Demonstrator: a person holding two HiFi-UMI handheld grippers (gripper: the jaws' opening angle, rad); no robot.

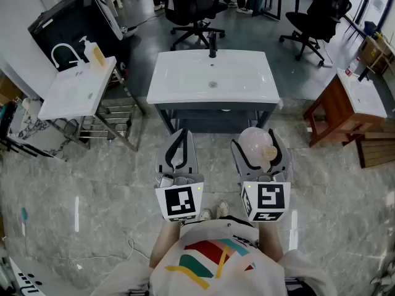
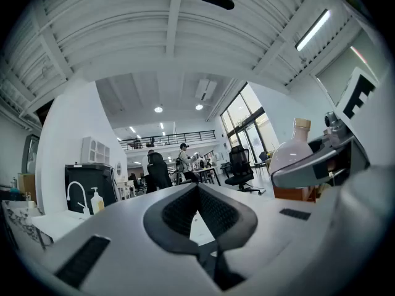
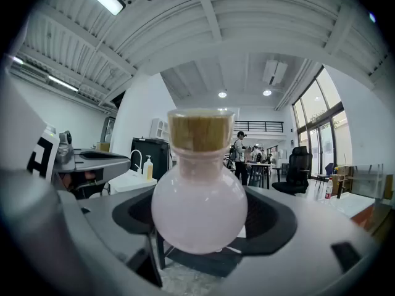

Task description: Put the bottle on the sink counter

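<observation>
The white ceramic sink table [image 1: 185,92] stands at 12 o'clock, beyond both grippers. The round pink cork-stoppered bottle [image 1: 254,142] sits between the fingers [image 1: 241,152] of the right gripper [image 1: 259,143]; the left gripper [image 1: 179,135] is at its 9 o'clock, seemingly just beside.

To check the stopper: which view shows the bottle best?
The right gripper view: the bottle fills the centre, pink body and cork stopper clear, between the jaws. The head view shows it small, from above; the left gripper view, partly hidden at the right edge.
</observation>
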